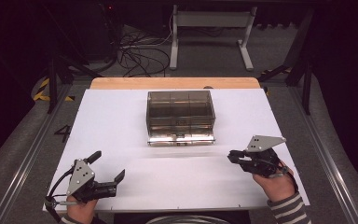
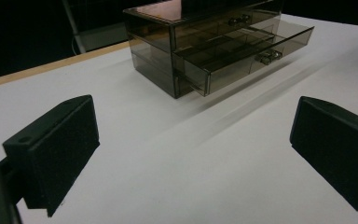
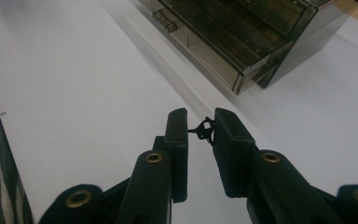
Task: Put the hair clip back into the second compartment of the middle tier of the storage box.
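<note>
Right tool (image 3: 200, 130) pinching small black piece (image 3: 204, 130)

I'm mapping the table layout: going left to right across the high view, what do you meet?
Left tongs, open → smoky clear drawer box with one drawer pulled out → right tongs, nearly shut on a small black object.

Overhead and low views, shared drawer box (image 1: 181, 116).

- The right gripper (image 3: 200, 130) pinches a small black ornate piece (image 3: 203, 130) between its nearly closed jaws, above the white table (image 3: 74, 93)
- Beyond stands a smoky clear drawer organizer (image 3: 261, 42), one drawer (image 3: 200, 37) pulled out, its handle (image 3: 164, 22) visible
</note>
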A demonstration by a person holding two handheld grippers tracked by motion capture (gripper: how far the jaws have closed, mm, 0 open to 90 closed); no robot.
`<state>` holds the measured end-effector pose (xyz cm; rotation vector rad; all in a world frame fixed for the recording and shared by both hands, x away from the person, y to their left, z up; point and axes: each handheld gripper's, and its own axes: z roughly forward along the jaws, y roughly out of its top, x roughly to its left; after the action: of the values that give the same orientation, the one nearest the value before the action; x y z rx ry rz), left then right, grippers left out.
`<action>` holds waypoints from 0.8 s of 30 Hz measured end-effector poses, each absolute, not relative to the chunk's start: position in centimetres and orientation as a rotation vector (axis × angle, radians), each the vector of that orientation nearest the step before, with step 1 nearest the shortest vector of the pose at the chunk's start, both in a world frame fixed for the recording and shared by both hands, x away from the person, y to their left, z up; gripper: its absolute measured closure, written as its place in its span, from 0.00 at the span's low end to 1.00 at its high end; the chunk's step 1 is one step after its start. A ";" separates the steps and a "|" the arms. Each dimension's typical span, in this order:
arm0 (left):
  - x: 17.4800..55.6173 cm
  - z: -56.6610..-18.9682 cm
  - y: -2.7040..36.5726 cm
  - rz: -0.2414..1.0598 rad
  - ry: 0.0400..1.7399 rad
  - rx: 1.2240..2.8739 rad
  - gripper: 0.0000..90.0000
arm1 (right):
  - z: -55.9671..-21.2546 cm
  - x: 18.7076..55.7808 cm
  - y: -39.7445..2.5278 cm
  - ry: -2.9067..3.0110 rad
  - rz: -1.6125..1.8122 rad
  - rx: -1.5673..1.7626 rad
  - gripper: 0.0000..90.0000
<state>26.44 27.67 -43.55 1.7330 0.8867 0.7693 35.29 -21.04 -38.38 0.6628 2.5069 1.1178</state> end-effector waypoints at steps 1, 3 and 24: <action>26.4 -43.6 27.7 0.768 0.886 1.733 0.02 | -38.3 35.4 -20.9 2.505 1.124 0.661 0.85; 26.4 -43.6 27.7 0.768 0.886 1.732 0.02 | -38.0 35.6 -20.6 2.501 1.137 0.655 0.85; 26.4 -43.6 27.7 0.768 0.887 1.732 0.02 | -36.2 38.2 -17.1 2.474 1.200 0.617 0.84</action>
<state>26.44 27.72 -43.58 1.7315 0.8872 0.7682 38.15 -17.06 -36.15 0.6166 2.4745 1.2003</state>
